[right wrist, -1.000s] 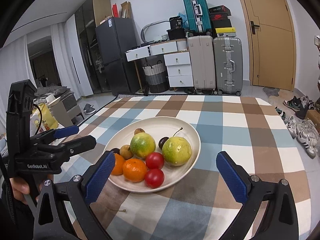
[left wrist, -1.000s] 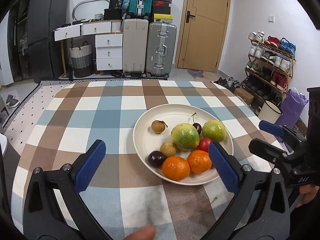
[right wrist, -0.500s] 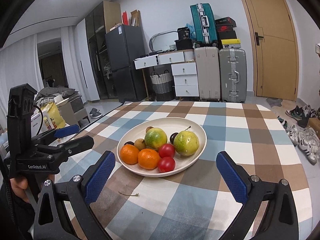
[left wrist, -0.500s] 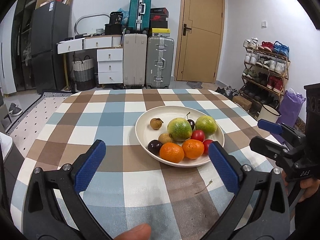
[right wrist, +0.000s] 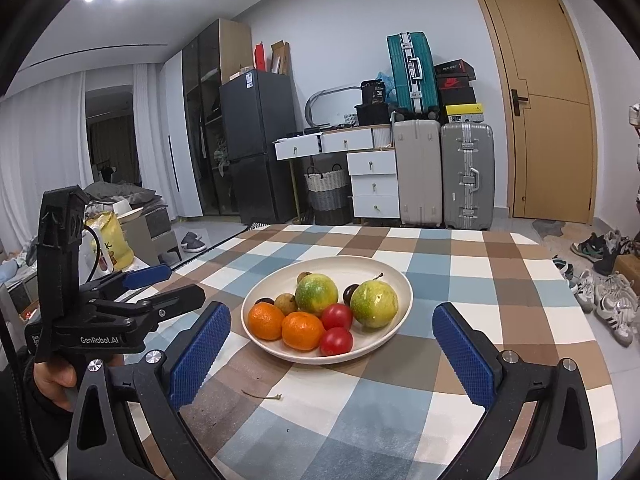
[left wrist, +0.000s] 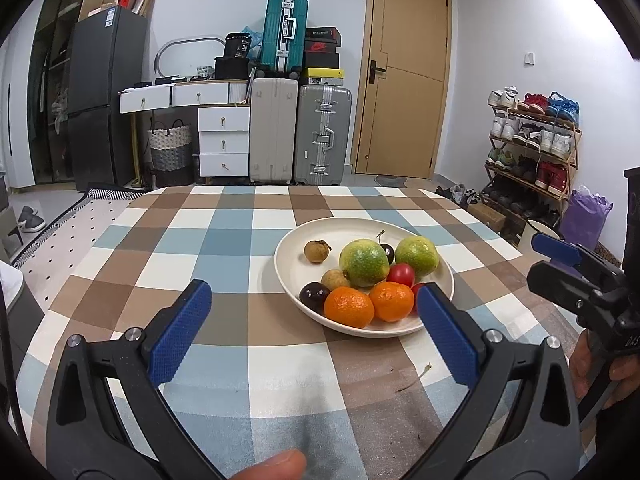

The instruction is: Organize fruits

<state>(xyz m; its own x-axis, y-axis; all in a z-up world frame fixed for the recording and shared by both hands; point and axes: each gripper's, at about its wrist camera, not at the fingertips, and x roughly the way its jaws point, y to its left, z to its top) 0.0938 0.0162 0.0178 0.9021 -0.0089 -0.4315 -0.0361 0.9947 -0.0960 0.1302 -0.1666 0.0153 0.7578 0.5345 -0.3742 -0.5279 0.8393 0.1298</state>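
Fruits (right wrist: 320,312) all sit gathered on the white plate (right wrist: 394,280) on the checked surface (right wrist: 500,280): two green-yellow round ones at the back, two oranges (left wrist: 368,306) and two red tomatoes (right wrist: 337,328) at the front, with small brown and dark ones tucked between and behind. No fruit lies loose on the cloth; only a bare stem (right wrist: 262,396) rests just ahead of the right jaws.

From the right gripper (right wrist: 332,360) the plate lies straight ahead and a little left of centre, its near rim just beyond the pad tips. From the left gripper (left wrist: 316,336) the plate lies ahead and to the right, its near edge by the right pad. Both sets of jaws stand spread wide and hold nothing.

With everything on the plate, this fits either a finished gathering or a plate waiting to be sorted.
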